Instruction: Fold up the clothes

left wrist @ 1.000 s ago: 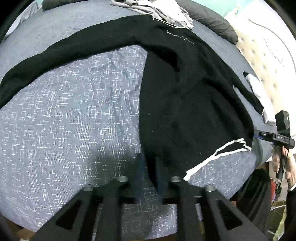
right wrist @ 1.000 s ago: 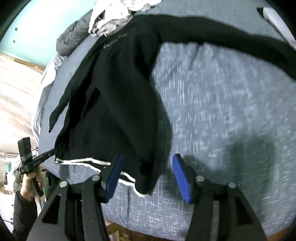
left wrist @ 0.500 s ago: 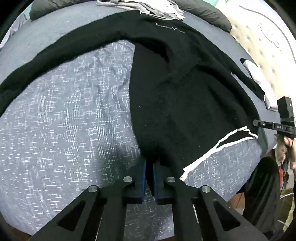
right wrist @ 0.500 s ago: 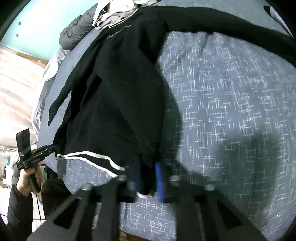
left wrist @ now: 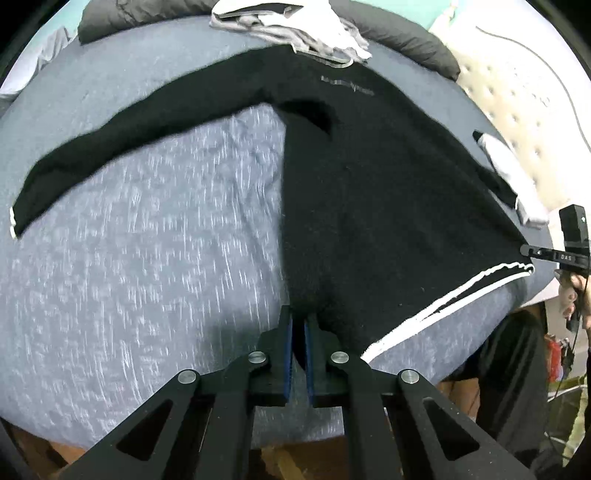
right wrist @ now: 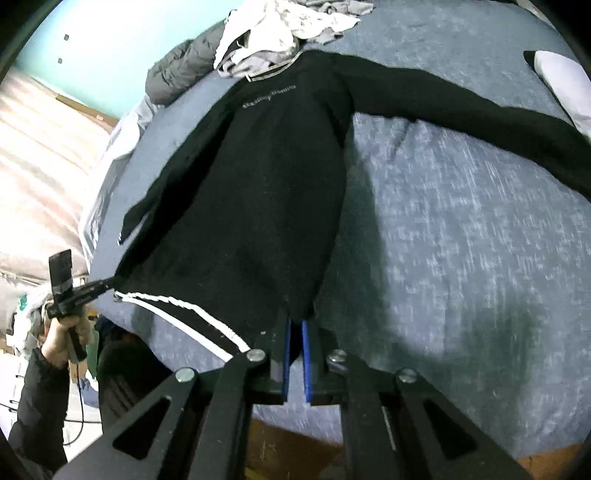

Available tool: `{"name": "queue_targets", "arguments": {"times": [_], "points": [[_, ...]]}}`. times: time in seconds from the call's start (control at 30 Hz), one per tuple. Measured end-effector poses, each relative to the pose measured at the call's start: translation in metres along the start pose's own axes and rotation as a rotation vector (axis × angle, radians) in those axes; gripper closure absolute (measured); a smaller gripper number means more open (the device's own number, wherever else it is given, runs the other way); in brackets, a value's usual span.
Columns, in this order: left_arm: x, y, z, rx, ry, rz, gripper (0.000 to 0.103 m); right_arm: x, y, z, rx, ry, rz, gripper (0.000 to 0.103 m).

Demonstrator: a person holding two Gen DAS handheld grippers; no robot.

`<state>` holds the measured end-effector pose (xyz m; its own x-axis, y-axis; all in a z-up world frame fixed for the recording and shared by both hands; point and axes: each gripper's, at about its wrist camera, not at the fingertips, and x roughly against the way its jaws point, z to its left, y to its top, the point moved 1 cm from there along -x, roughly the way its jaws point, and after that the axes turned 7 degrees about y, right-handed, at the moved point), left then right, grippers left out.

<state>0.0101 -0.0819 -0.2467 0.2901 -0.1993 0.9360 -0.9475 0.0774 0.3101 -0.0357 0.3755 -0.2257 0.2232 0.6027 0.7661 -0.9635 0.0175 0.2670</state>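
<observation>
A black long-sleeved sweater [left wrist: 369, 192] with a white-striped hem lies on the grey-blue bed; it also shows in the right wrist view [right wrist: 258, 206]. My left gripper [left wrist: 298, 325] is shut on the sweater's left hem corner. My right gripper [right wrist: 294, 328] is shut on the other hem corner. The hem is pulled taut between them. One sleeve [left wrist: 122, 147] stretches out to the left in the left wrist view, the other sleeve [right wrist: 480, 125] to the right in the right wrist view. Each gripper appears in the other's view, the right gripper [left wrist: 532, 253] and the left gripper [right wrist: 107, 284].
A heap of white and grey clothes [left wrist: 291, 26] lies at the far edge by the collar, with a dark pillow [left wrist: 406, 48] behind. A white item [left wrist: 509, 173] lies near the tufted headboard [left wrist: 524, 96]. The bed's near edge [left wrist: 221, 439] is just below my grippers.
Both grippers have closed on the sweater's hem corners; the right was open a second ago. The sweater body has been pulled straighter and the hem lifted slightly.
</observation>
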Motion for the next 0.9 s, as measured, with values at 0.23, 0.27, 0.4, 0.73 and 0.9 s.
{"name": "queue_targets", "arguments": {"times": [0.23, 0.27, 0.4, 0.73, 0.9], "points": [[-0.019, -0.019, 0.003, 0.011, 0.003, 0.05, 0.099, -0.035, -0.032, -0.026, -0.041, -0.071, 0.081, 0.099], [-0.02, -0.02, 0.003, 0.006, 0.011, 0.056, 0.099, -0.036, -0.034, -0.029, -0.047, -0.072, 0.08, 0.099], [-0.026, -0.021, 0.007, 0.017, 0.006, 0.079, 0.099, -0.039, -0.039, -0.036, -0.043, -0.104, 0.103, 0.1], [-0.029, -0.022, -0.004, 0.022, -0.032, 0.097, 0.076, -0.035, -0.041, -0.03, -0.067, -0.054, 0.097, 0.071], [-0.033, -0.021, -0.009, -0.003, -0.033, 0.104, 0.081, -0.042, -0.046, -0.027, -0.074, -0.029, 0.115, 0.062]]}}
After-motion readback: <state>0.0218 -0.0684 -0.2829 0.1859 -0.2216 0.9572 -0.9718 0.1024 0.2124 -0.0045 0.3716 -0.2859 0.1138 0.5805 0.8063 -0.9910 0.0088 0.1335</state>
